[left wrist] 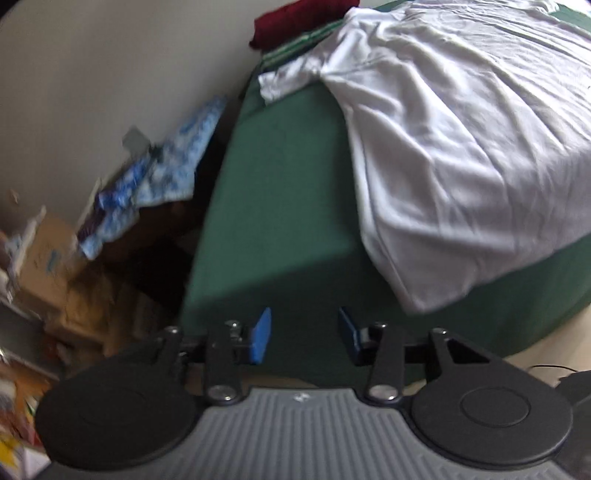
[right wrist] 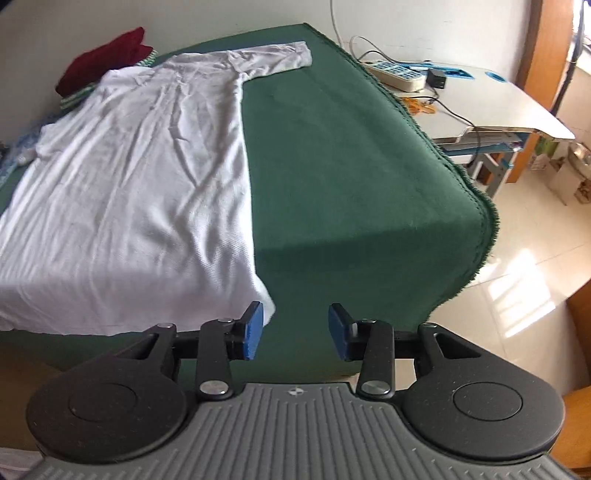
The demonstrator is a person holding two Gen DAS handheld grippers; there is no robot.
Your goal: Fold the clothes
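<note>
Two wrist views share one green-covered counter (left wrist: 280, 206). From the left wrist, the left tongs (left wrist: 304, 339) stand partly open with nothing between the blue pads (left wrist: 260, 338), poised over bare green cloth near the counter's front edge. A white T-shirt (left wrist: 461, 147) lies spread on the counter up and to the right of them, its lower corner draped over the front edge, apart from the pads. Behind it sits a dark red garment (left wrist: 295, 22) on a green-and-white striped one (left wrist: 295, 48). Blurred blue-and-white clutter (left wrist: 166, 170) and cardboard boxes (left wrist: 48, 254) fill the left side.

From the right wrist, the right tongs (right wrist: 295, 330) also stand partly open and hold nothing. The same shirt (right wrist: 140, 177) lies flat on the counter's left half, one sleeve (right wrist: 273, 59) stretched to the right at the far end. Its near right hem corner lies just beside the left pad (right wrist: 253, 332); whether they touch I cannot tell. A white desk (right wrist: 517, 107) with a power strip (right wrist: 395, 74) stands to the right.
</note>
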